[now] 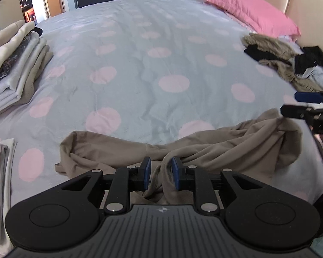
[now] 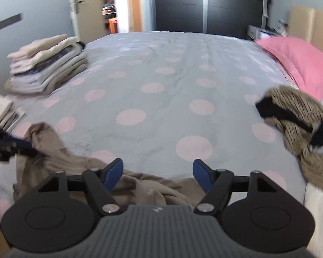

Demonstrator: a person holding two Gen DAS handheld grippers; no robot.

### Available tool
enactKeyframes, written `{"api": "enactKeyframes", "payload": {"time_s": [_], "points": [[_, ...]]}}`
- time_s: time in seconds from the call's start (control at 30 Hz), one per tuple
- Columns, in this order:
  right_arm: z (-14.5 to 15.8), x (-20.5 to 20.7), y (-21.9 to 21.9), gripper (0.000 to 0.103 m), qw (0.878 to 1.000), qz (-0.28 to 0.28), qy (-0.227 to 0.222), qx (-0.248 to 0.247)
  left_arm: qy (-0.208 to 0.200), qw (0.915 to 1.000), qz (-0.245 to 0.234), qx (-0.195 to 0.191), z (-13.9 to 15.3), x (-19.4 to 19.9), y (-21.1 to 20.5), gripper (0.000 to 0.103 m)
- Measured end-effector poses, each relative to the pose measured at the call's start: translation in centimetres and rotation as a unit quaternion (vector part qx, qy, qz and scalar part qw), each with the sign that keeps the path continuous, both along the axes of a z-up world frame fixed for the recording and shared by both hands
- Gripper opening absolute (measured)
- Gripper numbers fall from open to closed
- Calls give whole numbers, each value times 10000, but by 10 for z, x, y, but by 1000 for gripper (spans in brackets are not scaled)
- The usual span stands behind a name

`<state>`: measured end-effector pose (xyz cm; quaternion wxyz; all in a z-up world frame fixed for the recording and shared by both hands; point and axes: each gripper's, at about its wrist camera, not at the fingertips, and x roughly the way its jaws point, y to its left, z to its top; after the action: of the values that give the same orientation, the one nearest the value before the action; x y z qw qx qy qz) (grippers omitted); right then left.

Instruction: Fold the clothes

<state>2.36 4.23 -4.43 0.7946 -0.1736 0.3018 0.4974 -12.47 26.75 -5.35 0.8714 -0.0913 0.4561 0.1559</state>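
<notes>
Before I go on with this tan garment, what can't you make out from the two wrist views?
- Tan garment: its near edge is hidden under the left gripper body in the left wrist view; what kind of garment it is stays unclear.
- Right gripper: open, with nothing between the fingers.
- Unfolded pile: blurred and cut by the right edge in the right wrist view.
- Folded stack: cut off by the left edge in the left wrist view.

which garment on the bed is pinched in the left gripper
The plain beige garment spread along the near edge; the left gripper pinches its fold. The ribbed brown-and-black pile lies untouched.
</notes>
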Motion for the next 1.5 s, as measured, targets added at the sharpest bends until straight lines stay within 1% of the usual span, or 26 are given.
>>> {"api": "enactKeyframes", "payload": {"time_s": [0.03,0.07,0.1,0.17,0.23,0.33,0.4,0.43,0.47,0.5,0.63,0.73,0.8,0.9,0.93,0.97,1.0,1.03,1.07,1.13,1.2,1.27,1.33,1.43,1.5], "points": [[1,-5,-1,64,9999,143,-86,-31,-12,10000,-44,-10,4,-3,0,19],[3,-9,-2,53,9994,287,-173,-63,-14,9999,-103,7,8,-6,-1,19],[4,-14,-3,47,9987,430,-259,-94,5,9998,-189,73,10,-10,-4,19],[7,-23,-5,45,9964,716,-432,-157,43,9991,-362,205,14,-16,-11,20],[3,-36,-7,43,9923,1087,-514,-281,77,9981,-559,264,15,-25,-19,20],[-8,-59,-9,42,9812,1690,-762,-541,202,9957,-875,223,8,-37,-30,20],[-16,-75,-10,42,9702,2088,-982,-738,319,9934,-1075,241,1,-44,-38,27],[-21,-80,-11,42,9656,2230,-1055,-828,363,9922,-1158,273,-3,-48,-41,35],[-26,-85,-12,42,9607,2366,-1124,-917,397,9911,-1239,296,-7,-51,-45,46],[-30,-90,-13,43,9555,2502,-1193,-1006,434,9898,-1323,305,-11,-54,-49,50],[-49,-106,-16,43,9361,2918,-1411,-1364,634,9839,-1647,299,-30,-60,-62,51],[-64,-112,-13,44,9230,3122,-1526,-1653,902,9793,-1731,535,-51,-59,-68,51],[-77,-115,-11,49,9128,3245,-1629,-1871,1093,9760,-1740,723,-64,-55,-68,50],[-93,-117,-9,49,9015,3318,-1866,-2058,1156,9743,-1680,960,-75,-50,-66,48],[-95,-117,-8,48,9013,3297,-1943,-2030,1142,9746,-1644,1004,-76,-48,-64,46],[-97,-116,-6,47,9013,3272,-2019,-1996,1132,9756,-1590,1003,-78,-46,-62,38],[-93,-115,-6,36,9058,3193,-2034,-1905,1120,9776,-1499,959,-78,-44,-59,32],[-89,-113,-6,23,9104,3109,-2043,-1810,1084,9806,-1387,862,-76,-44,-54,22],[-84,-111,-6,4,9149,3025,-2053,-1714,1047,9833,-1274,764,-74,-43,-49,15],[-75,-108,-5,5,9233,2855,-2070,-1521,857,9896,-1039,512,-65,-45,-37,7],[-67,-104,-5,4,9311,2683,-2086,-1328,519,9951,-753,378,-48,-50,-26,5],[-58,-101,-4,4,9382,2508,-2100,-1133,139,9980,-485,373,-25,-56,-17,4],[-36,-93,-7,4,9521,2147,-2028,-792,-240,9984,-288,425,1,-63,-8,4],[4,-85,-11,4,9618,1803,-2036,-321,-766,9959,-115,461,45,-70,6,3],[30,-80,-13,3,9662,1574,-2039,-6,-1049,9932,-88,499,74,-72,15,3]]}}
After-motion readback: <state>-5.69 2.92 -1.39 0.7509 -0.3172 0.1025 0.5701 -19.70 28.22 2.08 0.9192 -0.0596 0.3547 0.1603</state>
